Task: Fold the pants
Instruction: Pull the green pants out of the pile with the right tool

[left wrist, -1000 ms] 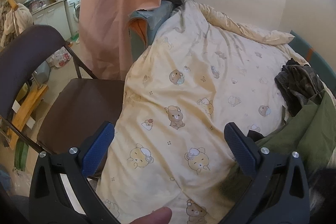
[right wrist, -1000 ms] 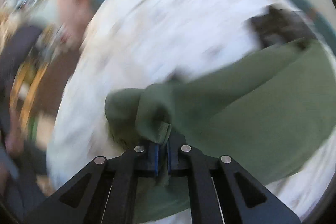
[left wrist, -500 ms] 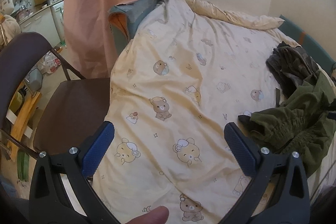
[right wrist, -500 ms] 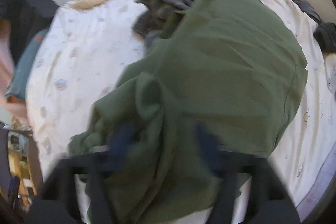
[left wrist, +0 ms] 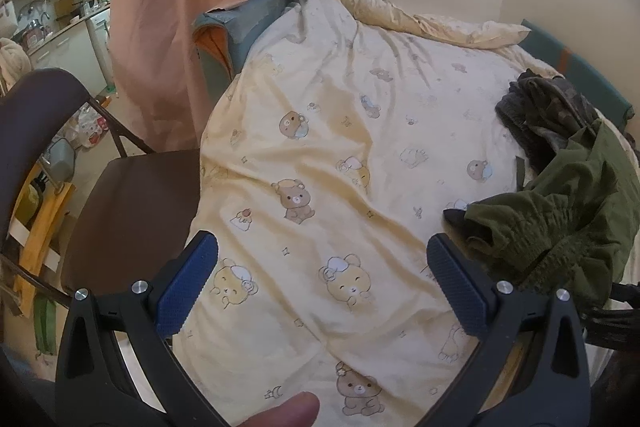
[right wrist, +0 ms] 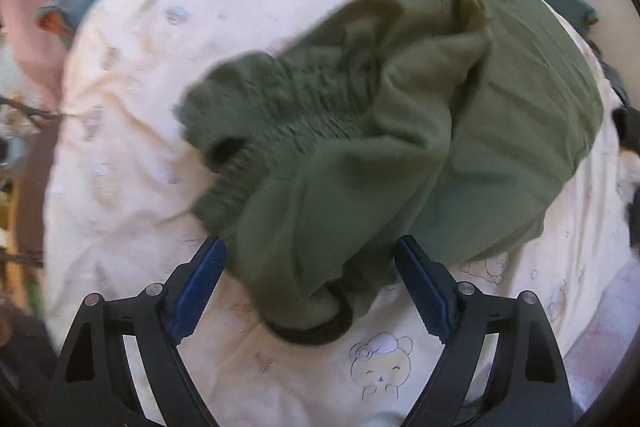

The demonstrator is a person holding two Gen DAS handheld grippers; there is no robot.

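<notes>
Two grippers hang over the bed [left wrist: 360, 147], both spread wide with nothing pressed between their pads: the left gripper [left wrist: 320, 291] hovers above bare bear-print duvet, and the right gripper [right wrist: 310, 283] has just been opening, its jaws now standing apart on either side of a hanging fold of the green pants [right wrist: 400, 115] without pinching it. One pair of green pants lies in a crumpled heap, at about three o'clock in the left wrist view and filling the centre of the right wrist view, its gathered waistband toward nine o'clock of the heap and a dark cuff at six o'clock. One darker garment [left wrist: 552, 111] sits touching the heap at its twelve o'clock edge (possibly camouflage; too bunched to tell). One brown chair [left wrist: 132, 211] stands beside the bed at nine o'clock. From here the likely trouble is grabbing a random bunched layer, which would lift the heap twisted instead of flat; the neighbouring dark garment could also get dragged along, since the two overlap.
</notes>
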